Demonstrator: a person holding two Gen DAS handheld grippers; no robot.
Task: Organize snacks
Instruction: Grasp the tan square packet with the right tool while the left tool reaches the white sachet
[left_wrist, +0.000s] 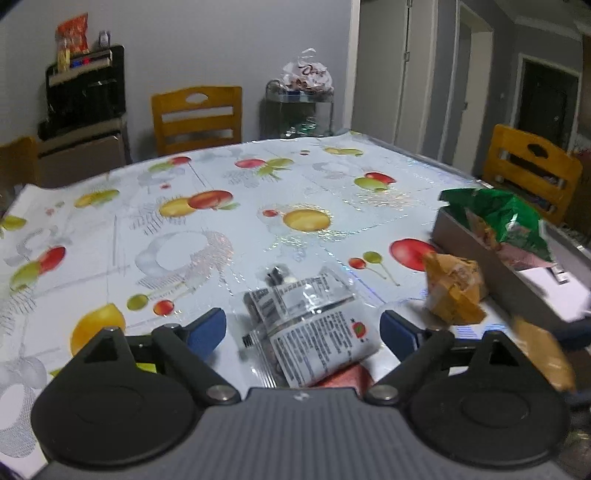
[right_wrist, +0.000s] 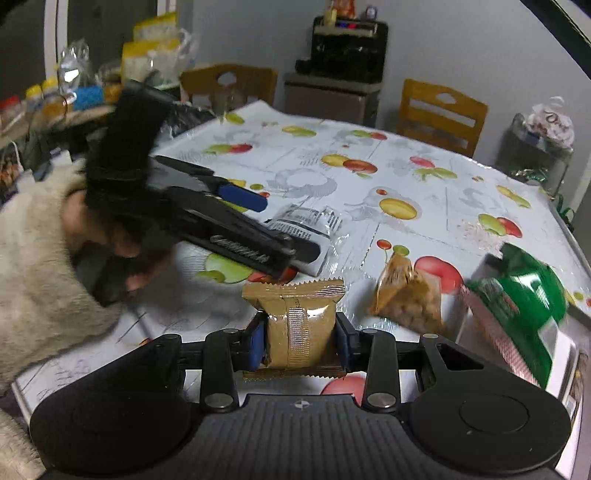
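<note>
Home dining rm: fruit-print table (left_wrist: 258, 192) w/ wooden chairs (left_wrist: 197, 116).

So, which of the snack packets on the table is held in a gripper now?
The flat gold-brown foil packet, clamped upright in the right gripper. The orange pyramid-shaped bag and the clear printed packet lie free.

R gripper (right_wrist: 300, 341) clamps gold snack packet (right_wrist: 295, 321) upright. L gripper (right_wrist: 280, 229), fingers apart, over clear printed packet (right_wrist: 314, 221). Orange peanut pouch (right_wrist: 410, 295) beside green bag (right_wrist: 524, 291) on fruit-print tablecloth (right_wrist: 424, 173).
</note>
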